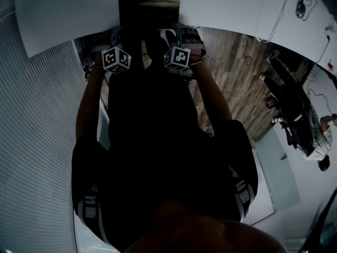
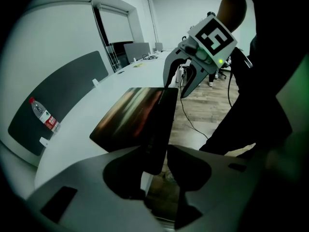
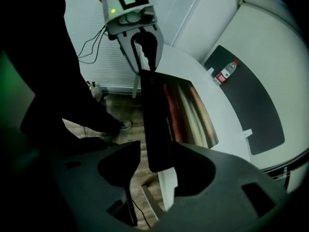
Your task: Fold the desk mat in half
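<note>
The desk mat is dark and glossy and lies on the white table, its near edge drooping over the table's front. In the left gripper view the mat's hanging corner sits between the jaws of my left gripper, with a gap beside it, so the gripper is open. In the right gripper view the mat's other near corner lies inside my right gripper, also open and not pressing. Each view shows the other gripper at the far corner: the right gripper and the left gripper. From above, the left gripper and right gripper flank the mat's near edge.
A water bottle stands by a grey divider panel at the table's far side, and shows as a bottle in the right gripper view too. Cables lie on a neighbouring table. A seated person is at the right. Wooden floor lies below.
</note>
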The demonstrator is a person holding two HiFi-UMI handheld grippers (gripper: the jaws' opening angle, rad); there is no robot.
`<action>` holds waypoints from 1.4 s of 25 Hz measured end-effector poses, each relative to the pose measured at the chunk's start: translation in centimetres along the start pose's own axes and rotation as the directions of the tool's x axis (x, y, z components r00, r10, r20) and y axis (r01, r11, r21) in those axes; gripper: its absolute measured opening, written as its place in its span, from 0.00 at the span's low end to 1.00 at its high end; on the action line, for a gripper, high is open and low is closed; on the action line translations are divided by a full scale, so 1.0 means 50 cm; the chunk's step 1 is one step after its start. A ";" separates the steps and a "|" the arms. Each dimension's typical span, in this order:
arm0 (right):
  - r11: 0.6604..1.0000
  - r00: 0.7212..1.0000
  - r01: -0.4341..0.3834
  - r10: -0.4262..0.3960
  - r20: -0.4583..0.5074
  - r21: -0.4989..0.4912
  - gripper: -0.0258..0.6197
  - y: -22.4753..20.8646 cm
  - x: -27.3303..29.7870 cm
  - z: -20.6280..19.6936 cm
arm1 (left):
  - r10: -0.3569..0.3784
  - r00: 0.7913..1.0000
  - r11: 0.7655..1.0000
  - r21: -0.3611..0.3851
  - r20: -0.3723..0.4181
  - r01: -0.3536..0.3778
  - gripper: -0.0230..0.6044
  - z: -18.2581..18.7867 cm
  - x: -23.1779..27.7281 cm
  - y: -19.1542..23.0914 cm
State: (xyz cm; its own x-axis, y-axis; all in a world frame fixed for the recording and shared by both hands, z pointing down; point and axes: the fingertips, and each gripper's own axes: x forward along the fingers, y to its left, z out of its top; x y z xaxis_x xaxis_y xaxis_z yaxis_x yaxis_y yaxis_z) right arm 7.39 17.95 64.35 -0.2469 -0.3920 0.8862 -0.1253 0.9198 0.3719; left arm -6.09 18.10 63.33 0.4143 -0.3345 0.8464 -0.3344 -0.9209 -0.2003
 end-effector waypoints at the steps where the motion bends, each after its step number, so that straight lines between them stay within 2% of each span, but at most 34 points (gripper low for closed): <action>1: 0.999 1.000 0.006 -0.006 -0.010 -0.031 0.33 0.002 0.006 -0.003 | -0.002 1.000 1.000 0.003 -0.002 0.002 0.25 0.000 0.003 0.000; 5: 0.991 0.998 0.055 -0.058 -0.018 -0.125 0.32 -0.010 0.024 -0.008 | -0.023 1.000 1.000 -0.002 -0.005 0.023 0.27 0.003 0.015 -0.001; 8: 0.992 0.998 0.062 -0.063 -0.009 -0.107 0.22 -0.006 0.026 -0.007 | -0.019 1.000 1.000 -0.005 -0.004 0.019 0.28 0.003 0.013 0.004; 14: 0.994 0.998 0.065 -0.064 0.013 -0.086 0.18 -0.014 0.022 -0.011 | -0.027 0.999 0.999 -0.018 -0.033 0.026 0.31 -0.008 0.022 0.003; 23: 0.999 0.999 0.001 0.000 0.040 -0.035 0.07 -0.018 0.010 -0.009 | -0.034 0.998 0.999 0.011 -0.061 0.035 0.31 -0.013 0.036 0.010; 26: 1.000 0.998 -0.012 0.013 0.055 -0.020 0.06 -0.025 0.006 0.000 | -0.036 0.997 0.999 0.020 -0.065 0.038 0.31 -0.017 0.035 0.013; 35: 0.987 0.986 -0.131 0.119 0.120 0.095 0.05 -0.030 0.000 0.013 | -0.032 0.996 0.998 0.059 -0.078 0.036 0.31 -0.022 0.035 0.015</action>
State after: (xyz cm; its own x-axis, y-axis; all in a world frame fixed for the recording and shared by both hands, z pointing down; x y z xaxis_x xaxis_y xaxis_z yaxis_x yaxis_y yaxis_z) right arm 6.97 16.55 63.60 -0.3738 -0.2794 0.8844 -0.1828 0.9570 0.2251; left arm -6.55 17.06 65.20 0.3571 -0.2886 0.8884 -0.2687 -0.9426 -0.1982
